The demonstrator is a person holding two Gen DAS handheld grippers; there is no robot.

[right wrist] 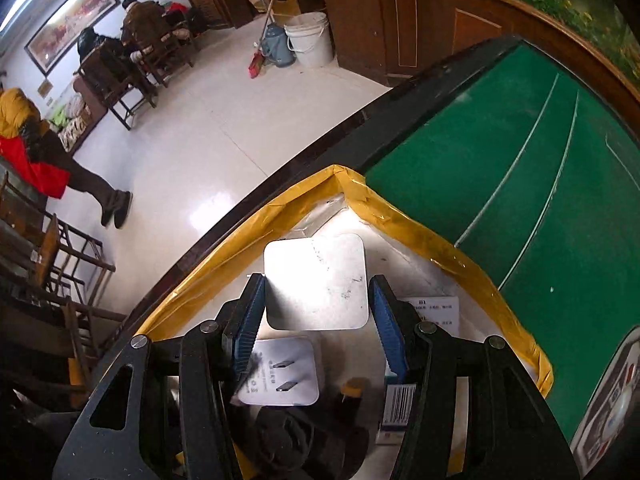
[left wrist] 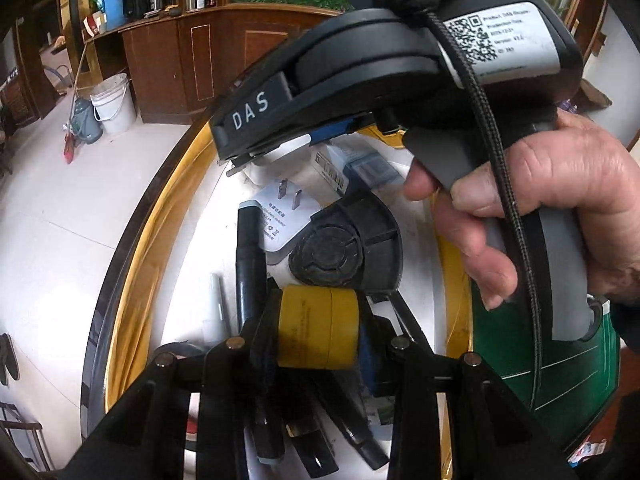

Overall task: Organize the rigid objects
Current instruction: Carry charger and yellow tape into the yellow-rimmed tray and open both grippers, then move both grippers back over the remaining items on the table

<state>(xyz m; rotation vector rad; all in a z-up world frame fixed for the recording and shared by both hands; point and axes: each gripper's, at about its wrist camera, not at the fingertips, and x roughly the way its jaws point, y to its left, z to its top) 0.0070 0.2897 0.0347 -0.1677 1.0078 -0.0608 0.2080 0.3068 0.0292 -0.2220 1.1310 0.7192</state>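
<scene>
Yellow cylinder (left wrist: 318,326) clamped in downward-tilted left gripper (left wrist: 316,344) jaws.

A white bucket (right wrist: 310,38) stands beside a grey kettle (right wrist: 279,50) and broom (right wrist: 264,20) by the wooden counter (right wrist: 404,16).

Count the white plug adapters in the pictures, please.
2. One white adapter is between the right gripper pads, above the tray corner. The other white adapter lies in the tray with prongs up. More may be hidden under the clutter.
</scene>
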